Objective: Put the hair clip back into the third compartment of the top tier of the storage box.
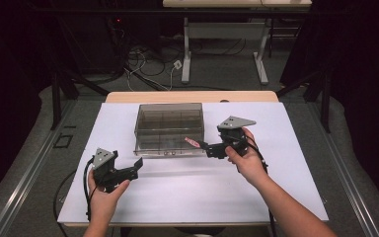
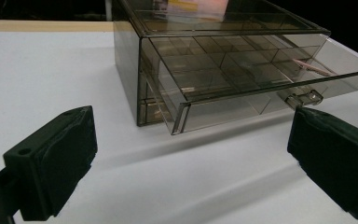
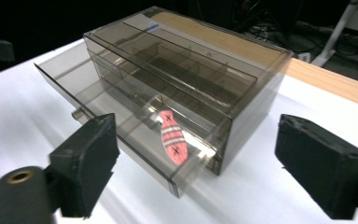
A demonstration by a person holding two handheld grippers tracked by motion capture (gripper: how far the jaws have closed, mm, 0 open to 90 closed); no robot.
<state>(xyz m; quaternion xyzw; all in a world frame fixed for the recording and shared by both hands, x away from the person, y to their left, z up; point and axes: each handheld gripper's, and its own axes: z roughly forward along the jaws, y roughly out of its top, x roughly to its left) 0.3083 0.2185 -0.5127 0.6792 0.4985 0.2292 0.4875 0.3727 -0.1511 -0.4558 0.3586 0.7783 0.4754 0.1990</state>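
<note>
On table: 1 drawer box (image 1: 169, 127), 1 red fish (image 3: 173, 138), 2 tools.

A lab recording bay — black curtains (image 1: 10, 74), loose floor cables (image 1: 143, 64), white-topped table (image 1: 187, 192), metal-framed bench (image 1: 224, 29) behind.

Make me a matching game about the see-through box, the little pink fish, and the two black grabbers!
Things:
1. drawer
2. pink fish
3. left gripper
4. right gripper

States or places:
A. open, near the table's front left, apart from the box
B. pulled out of the smoky clear box
C. open, by the drawer's right end
D. lying in the drawer's corner compartment

Pairs: 1-B, 2-D, 3-A, 4-C
</note>
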